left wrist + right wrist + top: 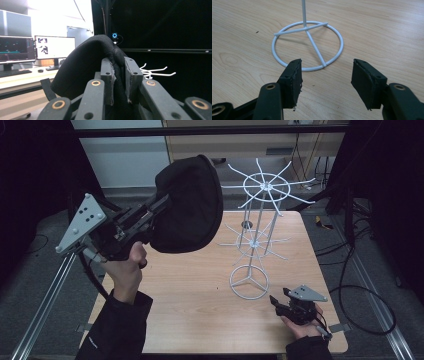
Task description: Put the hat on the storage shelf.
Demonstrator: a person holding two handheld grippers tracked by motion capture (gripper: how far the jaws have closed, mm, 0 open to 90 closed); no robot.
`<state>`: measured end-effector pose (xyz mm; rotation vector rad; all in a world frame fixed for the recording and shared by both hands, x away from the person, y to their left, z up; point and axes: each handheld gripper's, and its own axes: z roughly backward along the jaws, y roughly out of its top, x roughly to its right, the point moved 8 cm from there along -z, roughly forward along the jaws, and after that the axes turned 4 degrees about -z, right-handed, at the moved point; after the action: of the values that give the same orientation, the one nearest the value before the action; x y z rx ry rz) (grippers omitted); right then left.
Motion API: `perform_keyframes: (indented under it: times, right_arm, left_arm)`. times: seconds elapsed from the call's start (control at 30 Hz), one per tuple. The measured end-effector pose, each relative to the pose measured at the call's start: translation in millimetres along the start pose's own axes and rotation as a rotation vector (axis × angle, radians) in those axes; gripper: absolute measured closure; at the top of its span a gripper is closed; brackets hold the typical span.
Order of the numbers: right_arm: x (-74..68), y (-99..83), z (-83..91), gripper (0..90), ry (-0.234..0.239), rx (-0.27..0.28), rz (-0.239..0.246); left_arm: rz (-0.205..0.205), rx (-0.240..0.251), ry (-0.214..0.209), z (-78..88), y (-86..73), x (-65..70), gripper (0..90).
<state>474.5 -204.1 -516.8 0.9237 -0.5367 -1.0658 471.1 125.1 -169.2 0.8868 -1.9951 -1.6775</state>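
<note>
A black cap [192,205] hangs in the air over the table's left side, and my left gripper [162,206] is shut on its edge. In the left gripper view the black cap [82,67] bulges up between the two pads [108,80], with the white stand's hooks [155,72] beyond it. The white wire stand [257,227] rises from the table centre, with two tiers of hooks and a ring base [308,46]. My right gripper [279,299] rests low on the table just right of the ring base, jaws open and empty [326,80].
The wooden table [190,300] has bare room in front of and left of the stand. Cables lie on the floor at right [360,290]. Monitors [53,47] stand on a desk behind. Metal rails [42,305] run along both table sides.
</note>
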Motion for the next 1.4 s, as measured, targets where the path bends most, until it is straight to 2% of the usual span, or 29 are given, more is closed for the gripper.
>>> perform_keyframes:
  times: [0.13,0.3,0.53,0.83,0.9,1.07,1.17,1.3,1.4]
  right_arm:
    - [0.0,0.0,-0.1,41.7,0.001,0.001,0.003]
    - [-0.1,-0.1,0.0,41.8,0.002,0.001,0.003]
    - [-1.1,-0.5,-0.3,41.7,0.007,-0.002,0.004]
    - [-1.6,-1.0,-0.3,41.7,0.007,-0.009,0.008]
    - [-1.3,-1.2,-0.9,41.7,0.003,-0.008,0.014]
    - [-2.5,-1.5,-1.1,41.6,0.008,-0.012,0.007]
    - [-2.7,-1.9,-1.2,41.6,0.008,-0.014,0.006]
    - [-1.9,-2.0,-1.8,41.6,0.005,-0.012,0.014]
    - [-1.8,-2.1,-2.1,41.5,0.004,-0.013,0.017]
  left_arm:
    - [-0.002,-0.018,-0.025,-15.7,-7.1,6.1,78.7]
    - [0.022,-0.023,-0.053,-25.1,-15.5,7.4,78.7]
    - [0.095,-0.044,-0.103,-30.5,-34.1,4.7,78.5]
    - [0.117,-0.103,-0.099,-28.5,-57.1,-0.1,77.5]
    - [0.133,-0.132,-0.093,-27.2,-68.2,-3.7,77.3]
    - [0.142,-0.179,-0.086,-28.0,-85.4,-7.3,77.3]
    - [0.135,-0.210,-0.083,-30.5,-94.1,-6.9,77.4]
    - [0.105,-0.255,-0.071,-33.8,-104.5,-4.6,77.0]
    - [0.097,-0.270,-0.068,-35.7,-108.4,-3.1,77.0]
